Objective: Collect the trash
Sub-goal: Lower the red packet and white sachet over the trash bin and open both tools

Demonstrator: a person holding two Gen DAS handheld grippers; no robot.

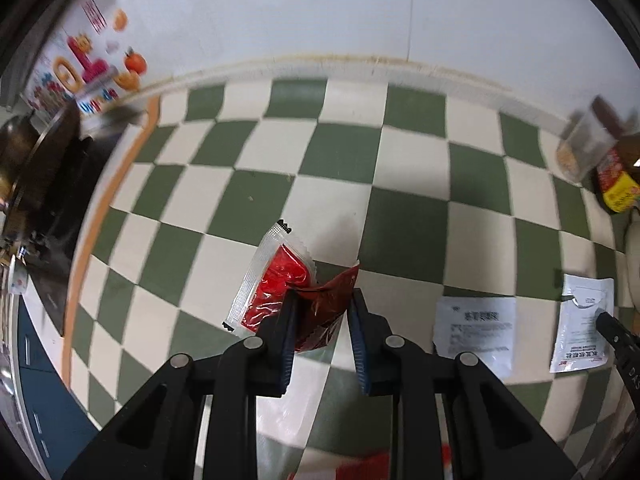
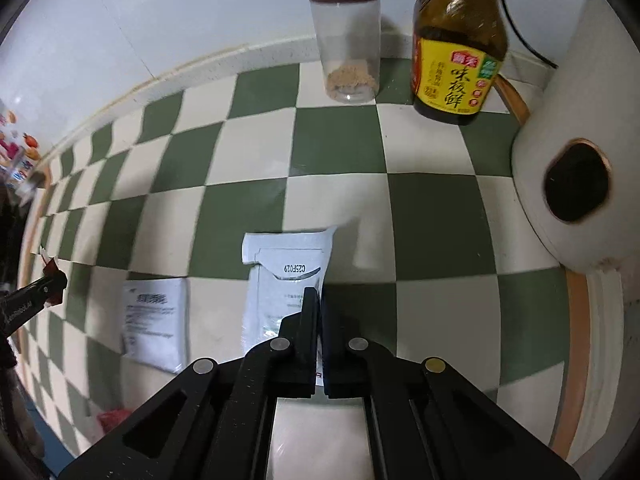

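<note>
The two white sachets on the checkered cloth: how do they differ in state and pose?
The torn sachet is opened at its top corner; the flat sachet beside it looks intact. The right gripper is shut on the torn sachet, while the flat sachet lies untouched on the checkered cloth. Both are white with dark print.

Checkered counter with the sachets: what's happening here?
A person with two handheld grippers is clearing litter. The left gripper pinches a crumpled red sauce packet; another red sachet lies beside it. The right gripper is shut on the edge of a torn white sachet. A second white sachet lies flat on the checkered counter, not yet picked up.
</note>
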